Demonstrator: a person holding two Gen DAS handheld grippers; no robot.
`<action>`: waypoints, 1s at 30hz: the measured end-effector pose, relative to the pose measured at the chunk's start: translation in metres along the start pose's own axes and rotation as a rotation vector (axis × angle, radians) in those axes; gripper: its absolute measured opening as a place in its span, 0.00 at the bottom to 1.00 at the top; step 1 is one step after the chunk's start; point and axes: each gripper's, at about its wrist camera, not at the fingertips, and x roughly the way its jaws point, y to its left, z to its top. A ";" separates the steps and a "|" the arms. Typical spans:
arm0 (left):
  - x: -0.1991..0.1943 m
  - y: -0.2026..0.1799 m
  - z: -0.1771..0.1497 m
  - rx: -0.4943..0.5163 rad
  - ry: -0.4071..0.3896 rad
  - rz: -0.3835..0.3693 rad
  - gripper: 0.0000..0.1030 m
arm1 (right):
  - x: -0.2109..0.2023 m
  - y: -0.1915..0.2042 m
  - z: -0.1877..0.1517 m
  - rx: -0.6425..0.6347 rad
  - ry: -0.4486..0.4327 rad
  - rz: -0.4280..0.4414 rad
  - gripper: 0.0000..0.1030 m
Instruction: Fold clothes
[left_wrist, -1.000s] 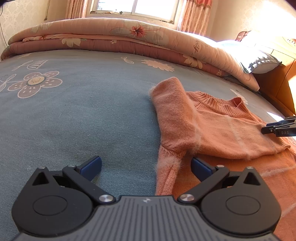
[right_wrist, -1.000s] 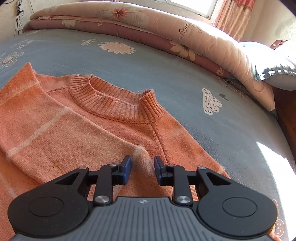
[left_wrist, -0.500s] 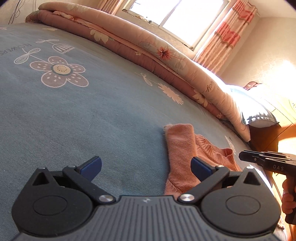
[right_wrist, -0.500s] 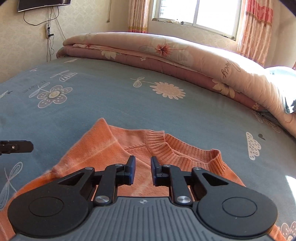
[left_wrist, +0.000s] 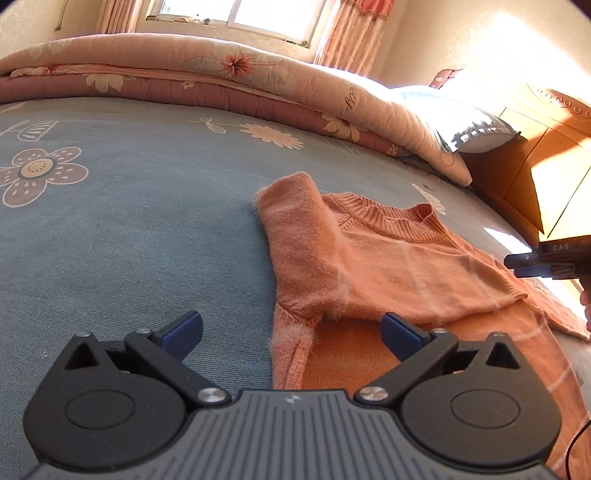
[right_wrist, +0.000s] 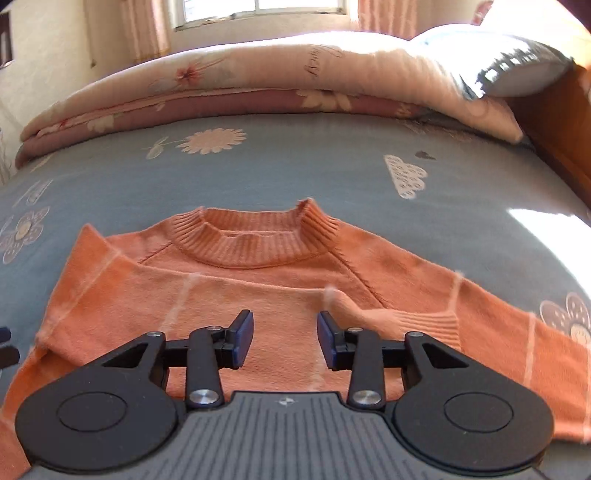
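In the left wrist view, the left gripper (left_wrist: 291, 330) is held with its jaws spread wide and empty, low over the bed sheet (left_wrist: 129, 229); the orange sweater (left_wrist: 388, 273) lies ahead and to the right of it, with one sleeve (left_wrist: 295, 240) seen folded across the chest and the side edge between the fingertips. The right gripper (left_wrist: 546, 260) is seen at the far right, over the sweater's other side. A slip could be expected here: the fuzzy, loose knit is soft and thick, so more than one layer could be pinched, or the folded sleeve dragged askew. In the right wrist view, the right gripper (right_wrist: 285, 341) is parted to a moderate gap, holding nothing, above the sweater (right_wrist: 258, 295); the ribbed collar (right_wrist: 255, 240) lies straight ahead, a ribbed cuff (right_wrist: 424, 325) just right of the fingertips. Pale thin stripes cross the knit. Beyond, a puffy floral quilt (right_wrist: 258, 88) is piled.
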 end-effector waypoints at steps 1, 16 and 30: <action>0.003 -0.004 -0.002 0.027 0.007 0.015 0.99 | -0.002 -0.024 -0.004 0.083 0.004 -0.005 0.47; 0.025 0.006 -0.001 -0.012 -0.042 0.253 0.99 | 0.011 -0.115 -0.044 0.522 -0.034 0.118 0.58; 0.018 0.021 -0.003 -0.076 -0.075 0.328 0.99 | 0.009 -0.090 -0.049 0.590 -0.029 0.142 0.59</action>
